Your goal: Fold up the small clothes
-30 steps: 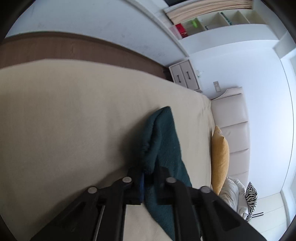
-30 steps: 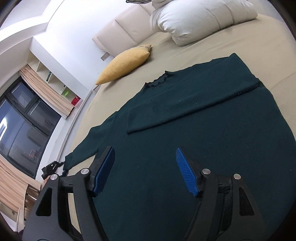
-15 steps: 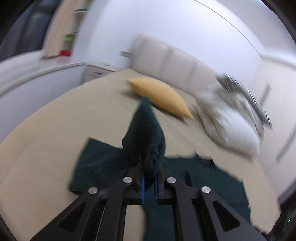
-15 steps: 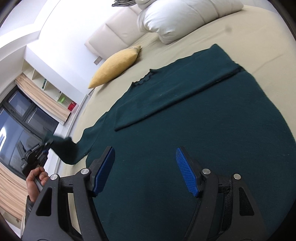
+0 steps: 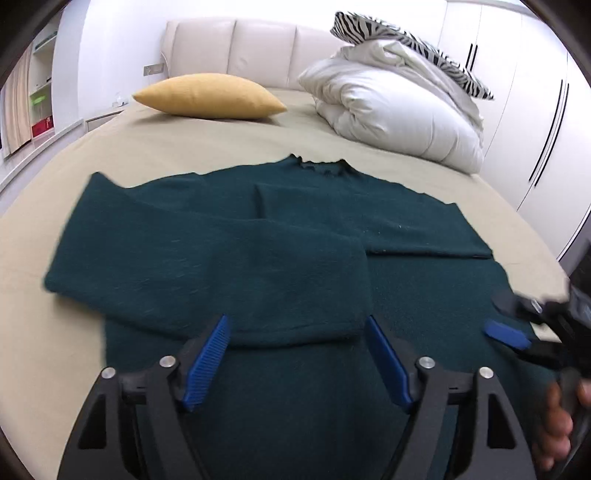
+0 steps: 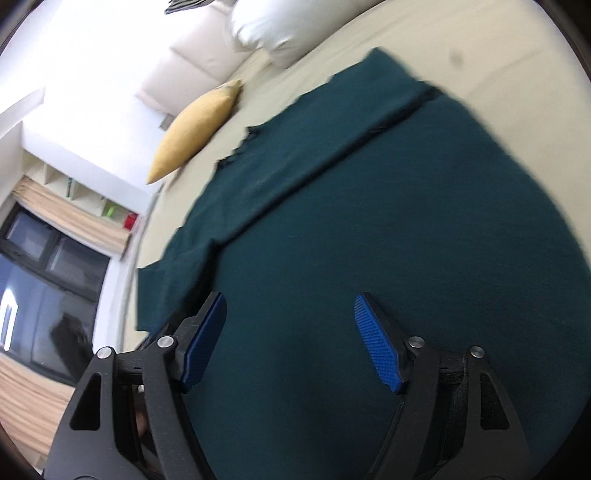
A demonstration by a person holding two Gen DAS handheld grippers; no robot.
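Observation:
A dark green long-sleeved sweater point(image 5: 369, 229) lies flat on the beige bed, collar toward the headboard. Both sleeves are folded across its body; the left sleeve point(image 5: 207, 273) lies on top, its cuff just ahead of my left gripper point(image 5: 297, 325). That gripper is open and empty, hovering over the sweater's lower part. My right gripper point(image 6: 290, 306) is open and empty over the sweater point(image 6: 388, 206) near its hem; it also shows in the left wrist view point(image 5: 517, 325) at the sweater's right edge, held by a hand.
A yellow pillow point(image 5: 210, 96) and a white duvet point(image 5: 399, 110) with a zebra-print pillow point(image 5: 402, 35) lie by the cream headboard point(image 5: 236, 44). Bare beige sheet point(image 5: 48, 362) lies left of the sweater. White wardrobes point(image 5: 535, 110) stand at right, shelves and a window point(image 6: 51, 258) at left.
My left gripper carried the left sleeve across the sweater's body, laid it there, let go and opened. My right gripper stayed open and shifted over the hem.

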